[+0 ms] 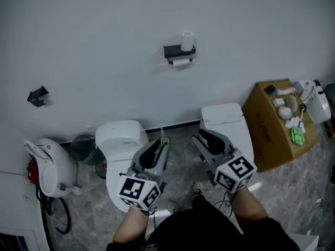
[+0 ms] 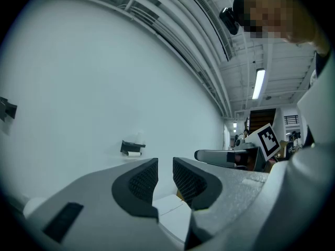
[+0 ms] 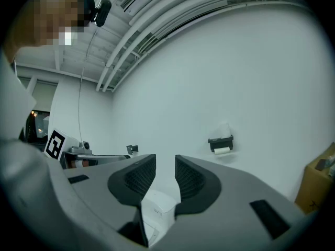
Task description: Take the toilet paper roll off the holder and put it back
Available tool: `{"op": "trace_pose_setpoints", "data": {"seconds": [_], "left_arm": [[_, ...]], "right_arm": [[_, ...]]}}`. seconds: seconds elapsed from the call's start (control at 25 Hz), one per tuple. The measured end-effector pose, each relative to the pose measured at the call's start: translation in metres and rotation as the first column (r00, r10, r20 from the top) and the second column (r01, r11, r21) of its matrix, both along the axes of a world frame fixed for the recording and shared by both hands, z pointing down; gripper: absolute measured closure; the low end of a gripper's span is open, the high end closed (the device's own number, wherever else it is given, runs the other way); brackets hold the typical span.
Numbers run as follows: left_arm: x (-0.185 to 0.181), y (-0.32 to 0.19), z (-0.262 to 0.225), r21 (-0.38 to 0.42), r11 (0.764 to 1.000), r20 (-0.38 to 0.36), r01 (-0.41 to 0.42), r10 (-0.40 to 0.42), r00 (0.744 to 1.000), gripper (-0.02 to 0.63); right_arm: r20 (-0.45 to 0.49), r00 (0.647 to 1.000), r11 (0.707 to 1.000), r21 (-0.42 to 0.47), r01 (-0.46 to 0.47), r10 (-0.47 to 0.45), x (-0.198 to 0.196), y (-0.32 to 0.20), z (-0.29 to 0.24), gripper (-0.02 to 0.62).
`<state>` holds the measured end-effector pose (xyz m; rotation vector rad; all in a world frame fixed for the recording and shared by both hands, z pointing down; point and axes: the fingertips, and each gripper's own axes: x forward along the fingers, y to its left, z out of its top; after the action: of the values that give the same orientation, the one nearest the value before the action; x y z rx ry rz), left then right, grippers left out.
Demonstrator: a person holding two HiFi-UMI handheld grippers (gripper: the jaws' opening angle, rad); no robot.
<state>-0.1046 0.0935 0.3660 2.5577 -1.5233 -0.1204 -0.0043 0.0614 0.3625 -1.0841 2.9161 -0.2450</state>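
White wall [image 1: 94, 41] bears the holder [image 1: 179, 52] behind 2 toilets [image 1: 223, 120].

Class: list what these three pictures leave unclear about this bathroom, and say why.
1. Toilet paper holder: too small in every view to see how the roll is mounted.
2. Black wall fitting: head view, too small to identify.
3. Items on the cardboard box: head view, too small to identify.
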Motion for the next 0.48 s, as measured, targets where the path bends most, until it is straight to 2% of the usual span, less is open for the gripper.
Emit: {"op": "trace_pose_setpoints", "data": {"seconds": [0.48], "left_arm": [[0.051, -0.081, -0.010, 0.005, 0.996, 0.042, 0.084, -0.084, 0.996, 0.517]], "right_arm": [[0.043, 0.996, 0.997, 0.008, 0.076, -0.076, 0.051, -0.092, -0.007, 0.468]]}}
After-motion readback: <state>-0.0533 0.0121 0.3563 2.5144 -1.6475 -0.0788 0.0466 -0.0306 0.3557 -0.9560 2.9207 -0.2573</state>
